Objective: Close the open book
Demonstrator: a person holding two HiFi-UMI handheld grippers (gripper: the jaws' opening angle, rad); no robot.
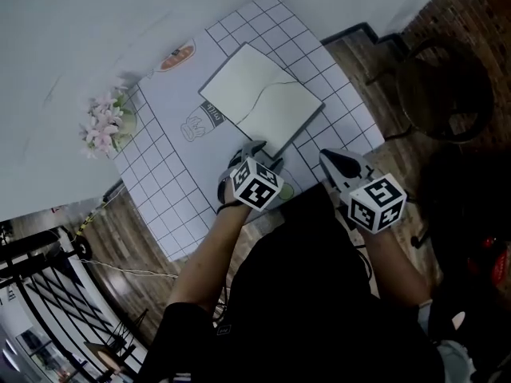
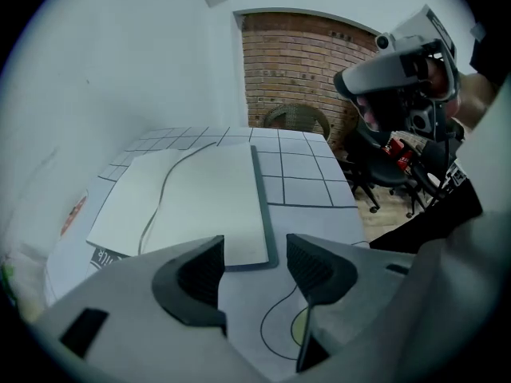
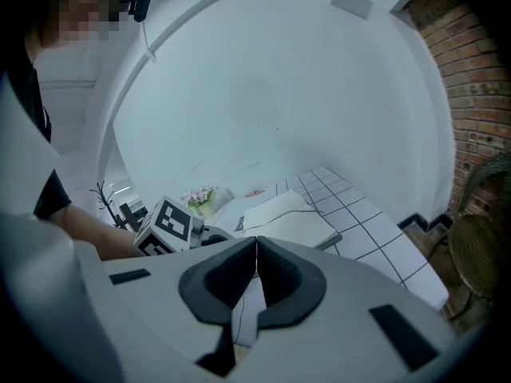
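My left gripper [image 2: 254,255] spread, book [image 2: 192,202] corner just ahead | right gripper [image 3: 256,254] pressed together | risk: I shove book, missing its cover.

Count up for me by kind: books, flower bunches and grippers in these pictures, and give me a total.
Open white-paged book with a dark cover: 1
Bunch of pink flowers: 1
Grey two-jaw grippers: 2, the left gripper open and empty, the right gripper shut
Total: 4
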